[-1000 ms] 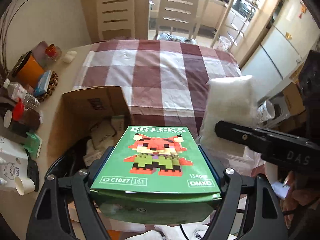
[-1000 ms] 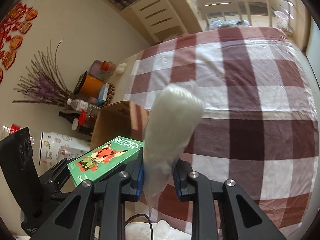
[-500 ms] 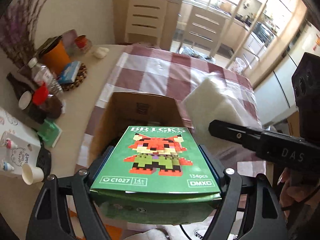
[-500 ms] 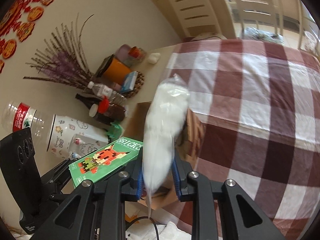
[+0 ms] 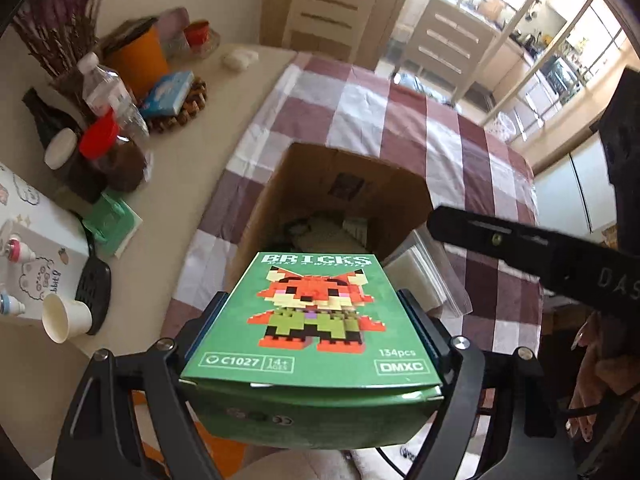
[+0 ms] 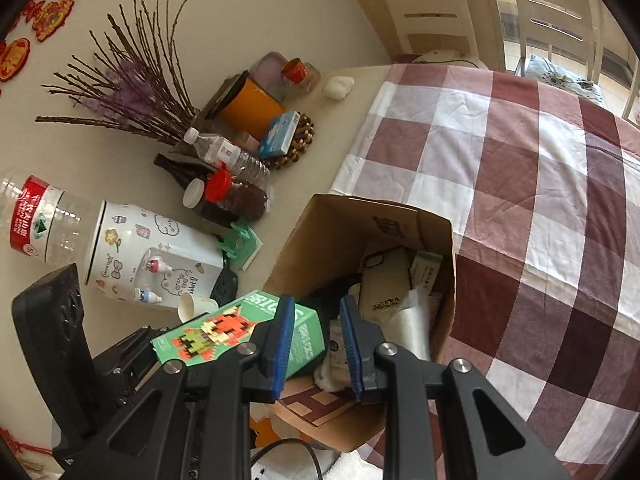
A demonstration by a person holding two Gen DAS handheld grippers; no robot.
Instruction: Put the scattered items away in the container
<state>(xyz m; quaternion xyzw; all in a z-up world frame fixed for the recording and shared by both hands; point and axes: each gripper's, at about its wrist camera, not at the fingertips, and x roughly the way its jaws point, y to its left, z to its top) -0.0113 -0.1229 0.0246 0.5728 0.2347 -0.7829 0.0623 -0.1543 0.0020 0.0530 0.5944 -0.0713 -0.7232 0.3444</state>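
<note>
My left gripper (image 5: pixel 316 312) is shut on a green BRICKS box (image 5: pixel 314 316) with a pixel fox, held level just short of the open cardboard box (image 5: pixel 320 176). The same green box shows in the right wrist view (image 6: pixel 224 328) at the carton's near left rim. My right gripper (image 6: pixel 314 344) is open and empty, hovering over the cardboard box (image 6: pixel 332 224). A clear plastic bag of white stuff (image 6: pixel 412 324) lies inside the carton among a phone case and small packets; it also shows at the carton's right rim in the left wrist view (image 5: pixel 420 276).
The carton stands on a red-and-white checked cloth (image 6: pixel 540 184). To its left stand bottles (image 6: pixel 228 156), an orange tub (image 6: pixel 252 108), a white cartoon canister (image 6: pixel 148 256), a paper cup (image 5: pixel 64 316) and a green packet (image 5: pixel 112 224). Chairs stand beyond the table.
The right gripper has opened and let go of the white bag, which now lies in the carton. Both grippers moved left over the carton. The left keeps the green box.
</note>
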